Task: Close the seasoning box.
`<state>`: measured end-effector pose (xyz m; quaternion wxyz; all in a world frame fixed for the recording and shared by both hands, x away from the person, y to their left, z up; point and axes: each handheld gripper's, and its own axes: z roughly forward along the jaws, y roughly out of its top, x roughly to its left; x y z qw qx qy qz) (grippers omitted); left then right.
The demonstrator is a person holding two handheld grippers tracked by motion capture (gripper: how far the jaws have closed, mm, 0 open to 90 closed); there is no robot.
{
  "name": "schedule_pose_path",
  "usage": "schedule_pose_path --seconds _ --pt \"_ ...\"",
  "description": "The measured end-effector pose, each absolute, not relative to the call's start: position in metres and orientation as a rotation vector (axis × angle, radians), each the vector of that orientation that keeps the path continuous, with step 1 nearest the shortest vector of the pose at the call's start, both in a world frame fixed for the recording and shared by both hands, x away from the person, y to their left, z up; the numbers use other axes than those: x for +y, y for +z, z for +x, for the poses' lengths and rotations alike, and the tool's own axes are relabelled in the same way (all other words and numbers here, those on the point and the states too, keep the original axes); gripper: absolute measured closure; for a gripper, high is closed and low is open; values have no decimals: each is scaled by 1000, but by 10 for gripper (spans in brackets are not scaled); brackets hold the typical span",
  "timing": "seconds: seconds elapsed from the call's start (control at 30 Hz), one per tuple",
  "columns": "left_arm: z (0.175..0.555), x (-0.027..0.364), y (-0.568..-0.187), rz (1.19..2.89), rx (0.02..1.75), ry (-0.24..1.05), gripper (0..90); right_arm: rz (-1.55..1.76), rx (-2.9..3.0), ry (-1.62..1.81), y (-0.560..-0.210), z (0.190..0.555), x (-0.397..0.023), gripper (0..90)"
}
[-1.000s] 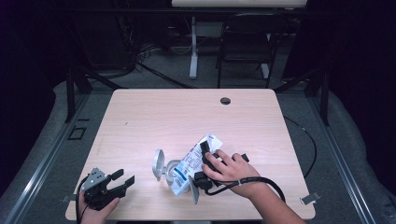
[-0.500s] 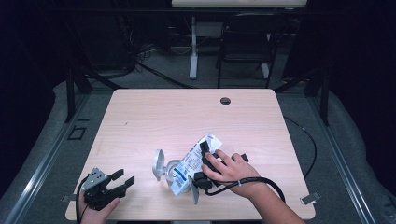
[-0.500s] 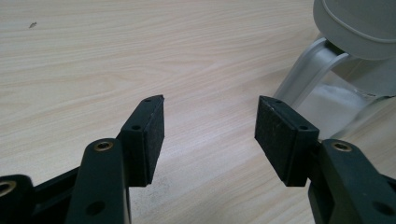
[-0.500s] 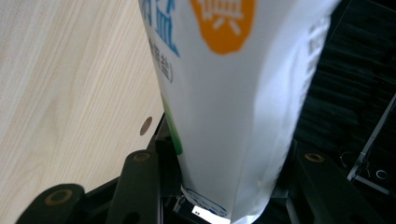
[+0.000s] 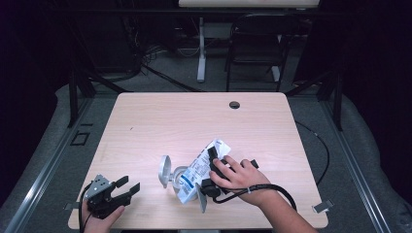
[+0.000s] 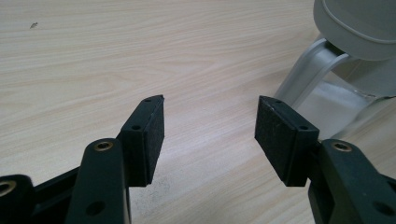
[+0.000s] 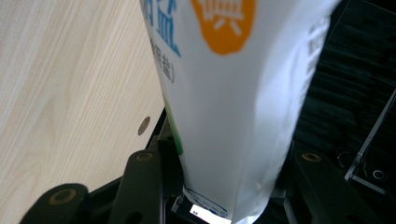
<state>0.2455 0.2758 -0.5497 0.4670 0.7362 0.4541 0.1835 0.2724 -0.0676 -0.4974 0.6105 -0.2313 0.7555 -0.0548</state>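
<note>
Your left gripper (image 5: 127,187) rests at the near left corner of the pale wood-grain table (image 5: 194,121), its flat black pads standing wide apart with nothing but bare tabletop between them. Just to its right stands a small grey plastic container (image 5: 176,175) with its round hinged lid (image 5: 164,171) flipped up; in the left gripper view its curved grey hinge arm (image 6: 306,77) rises close beyond the right-hand pad. A smooth white printed pouch (image 5: 200,167) leans over that container's mouth, tilted up toward the right. Your right gripper (image 5: 210,170) is clenched on the pouch, its jaws having just closed a little further on the pouch's glossy sides, so the bag bulges between them. A small dark round hole (image 5: 234,104) sits in the table's far edge.
</note>
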Motion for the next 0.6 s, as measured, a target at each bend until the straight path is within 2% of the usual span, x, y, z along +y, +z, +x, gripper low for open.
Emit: schedule_pose_path --seconds 0.6 --pt "245 277 -548 1811 1115 451 430 -549 1735 -123 -496 273 -68 630"
